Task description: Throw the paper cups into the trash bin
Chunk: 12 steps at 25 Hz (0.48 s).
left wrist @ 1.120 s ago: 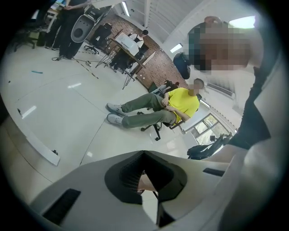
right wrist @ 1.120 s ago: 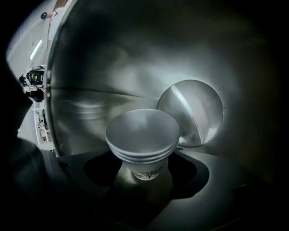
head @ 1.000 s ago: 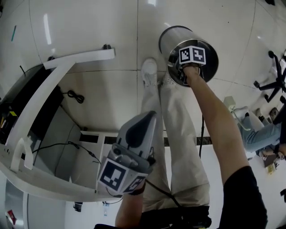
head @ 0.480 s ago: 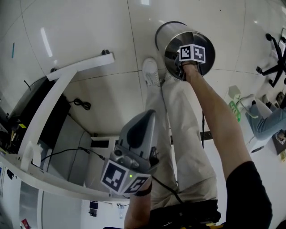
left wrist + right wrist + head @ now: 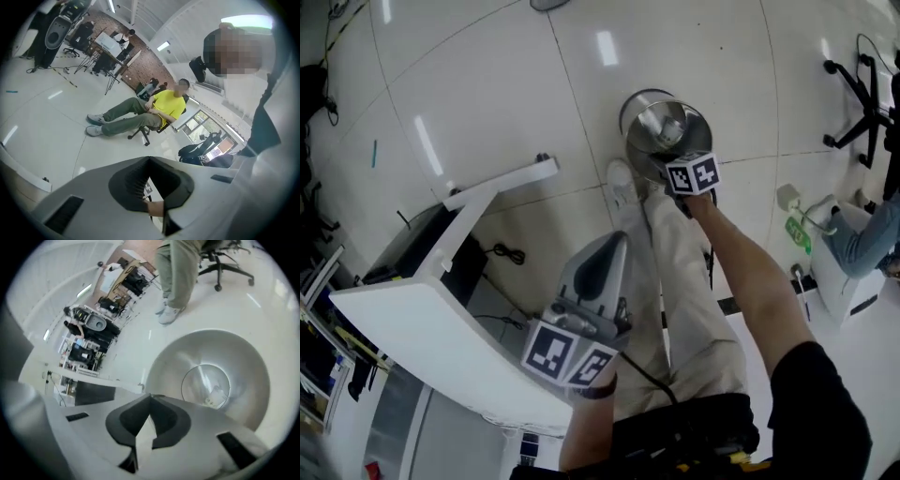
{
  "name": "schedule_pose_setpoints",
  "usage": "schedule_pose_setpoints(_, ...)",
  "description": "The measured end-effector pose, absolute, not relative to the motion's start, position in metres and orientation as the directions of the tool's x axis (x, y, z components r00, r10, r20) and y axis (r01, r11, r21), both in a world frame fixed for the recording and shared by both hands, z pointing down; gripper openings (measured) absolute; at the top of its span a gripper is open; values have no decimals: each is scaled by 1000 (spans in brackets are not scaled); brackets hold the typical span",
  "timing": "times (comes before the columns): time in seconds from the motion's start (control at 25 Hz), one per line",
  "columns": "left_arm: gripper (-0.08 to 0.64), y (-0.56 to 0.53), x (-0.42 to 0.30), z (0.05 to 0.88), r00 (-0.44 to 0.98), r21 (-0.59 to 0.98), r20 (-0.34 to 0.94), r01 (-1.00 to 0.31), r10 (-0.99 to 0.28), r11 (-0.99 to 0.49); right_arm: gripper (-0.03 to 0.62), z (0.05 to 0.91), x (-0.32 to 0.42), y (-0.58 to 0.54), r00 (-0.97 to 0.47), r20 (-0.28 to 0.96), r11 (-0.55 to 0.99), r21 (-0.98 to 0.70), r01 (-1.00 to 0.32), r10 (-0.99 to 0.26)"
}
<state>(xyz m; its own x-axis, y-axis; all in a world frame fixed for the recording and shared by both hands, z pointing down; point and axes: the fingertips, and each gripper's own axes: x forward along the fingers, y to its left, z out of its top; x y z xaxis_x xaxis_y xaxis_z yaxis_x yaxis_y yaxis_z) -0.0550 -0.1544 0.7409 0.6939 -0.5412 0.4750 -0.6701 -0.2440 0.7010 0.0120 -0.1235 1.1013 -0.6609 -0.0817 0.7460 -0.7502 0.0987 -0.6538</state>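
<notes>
Right gripper [image 5: 150, 399] has drawn back above the trash bin [image 5: 243, 357], fingers pinched together, empty; paper cup [image 5: 216, 397] lies inside. Left gripper [image 5: 150, 161] is closed too. I'd lift straight clear.

Open-topped round metal trash bin [image 5: 243, 352] upright on the floor, one white paper cup [image 5: 216, 396] lying at its bottom.

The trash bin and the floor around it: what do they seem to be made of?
The trash bin looks like metal, probably steel with a half-polished finish: its round inner wall is grey and shows soft, streaked reflections. The floor seems to be glossy white tile, judging by the thin joint lines and the mirrored ceiling lights.
</notes>
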Motion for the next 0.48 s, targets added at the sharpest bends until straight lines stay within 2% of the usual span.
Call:
schedule_pose_setpoints(0.12, 3, -152, -42, 697, 713, 684, 460, -665, -529, -300, 5, 1053, 17, -92, -622, 781, 227, -596, -770, -57)
schedule_pose_setpoints(0.48, 3, -113, -20, 585, 784, 612, 430, -618, -448, -494, 3, 855, 14, -81, -690, 667, 345, -601, -721, -280)
